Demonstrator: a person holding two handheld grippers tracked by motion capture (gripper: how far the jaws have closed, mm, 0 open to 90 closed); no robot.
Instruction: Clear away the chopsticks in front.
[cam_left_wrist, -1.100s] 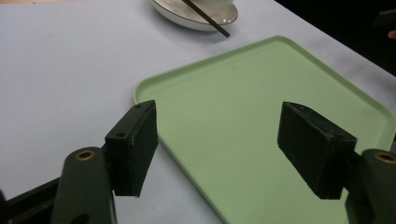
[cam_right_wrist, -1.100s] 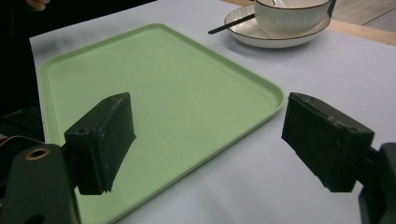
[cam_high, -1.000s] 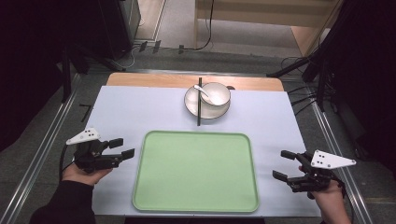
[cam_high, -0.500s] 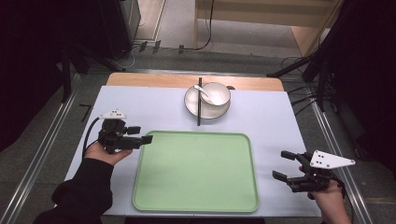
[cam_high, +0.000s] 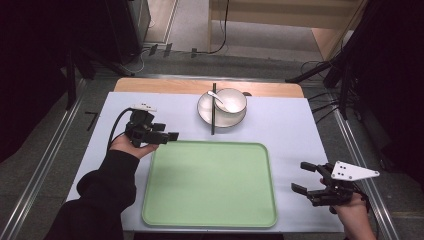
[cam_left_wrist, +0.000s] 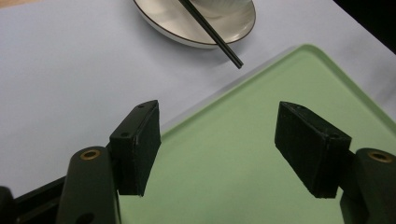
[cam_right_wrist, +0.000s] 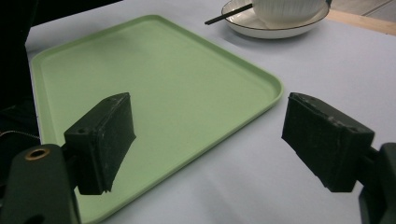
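Observation:
A light green tray (cam_high: 210, 185) lies empty in the middle of the pale blue table mat. Behind it a white plate (cam_high: 205, 114) carries a white bowl (cam_high: 232, 100) with a spoon (cam_high: 215, 95) in it, and black chopsticks (cam_high: 213, 117) lie across the plate's left side. My left gripper (cam_high: 169, 136) hovers at the tray's far left corner, open, pointing right toward the plate. In the left gripper view its jaws (cam_left_wrist: 217, 149) frame the tray's corner (cam_left_wrist: 261, 116), with the chopsticks' tip (cam_left_wrist: 229, 51) beyond. My right gripper (cam_high: 298, 176) rests open to the right of the tray, nothing between its jaws (cam_right_wrist: 210, 140).
The mat (cam_high: 290, 130) ends at a wooden table edge (cam_high: 160, 86) at the back. Metal rails (cam_high: 50, 150) run along both sides. Cables and stand legs (cam_high: 320, 75) lie on the floor beyond the table.
My left gripper has moved away from the person and to the right, from beside the tray's left edge up to its far left corner. The right gripper has stayed put.

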